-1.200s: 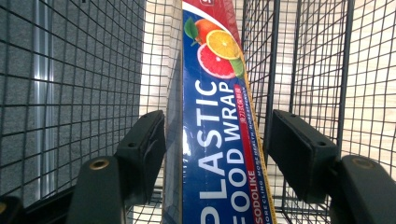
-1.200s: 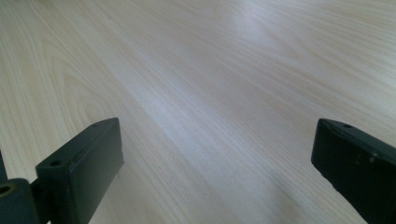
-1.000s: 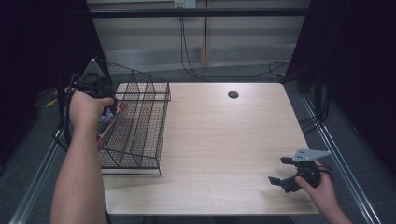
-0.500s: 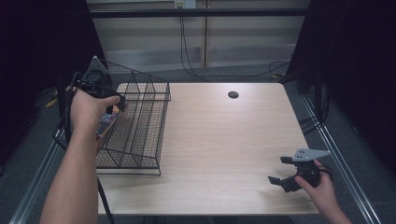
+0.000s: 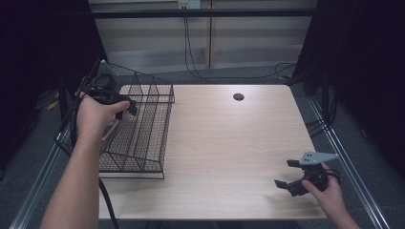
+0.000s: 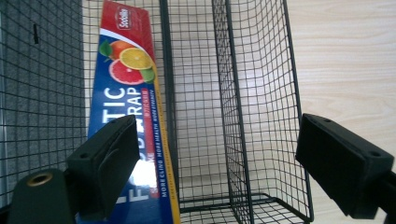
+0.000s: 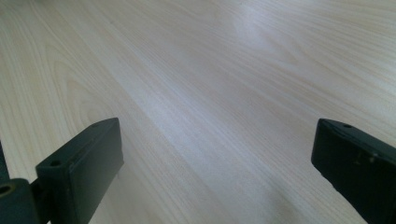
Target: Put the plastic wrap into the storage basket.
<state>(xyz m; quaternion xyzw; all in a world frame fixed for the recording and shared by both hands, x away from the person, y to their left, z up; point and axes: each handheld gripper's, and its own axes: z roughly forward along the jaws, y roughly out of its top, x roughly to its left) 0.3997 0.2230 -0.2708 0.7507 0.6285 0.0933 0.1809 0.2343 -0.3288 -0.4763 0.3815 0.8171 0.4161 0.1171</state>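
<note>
- The plastic wrap box (image 6: 133, 107) is lying inside the wire basket (image 5: 143, 138) at the table's (image 5: 229, 157) left edge, so the placing looks done; only pulling away seems left.
- The left hand-held gripper (image 5: 126, 107) is hovering over the basket, its jaws having just been opening, nothing between them.
- The right hand-held gripper (image 5: 289, 175) is resting low at the table's right front, jaws apart and empty.

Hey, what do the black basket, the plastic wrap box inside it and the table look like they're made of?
Basket: thin metal wire, likely coated matte black, going by its open welded grid. Plastic wrap box: apparently glossy printed cardboard, with sharp folded edges and colourful fruit artwork. Table: pale wood-look top with visible grain and a soft sheen, possibly laminate rather than solid wood.
</note>
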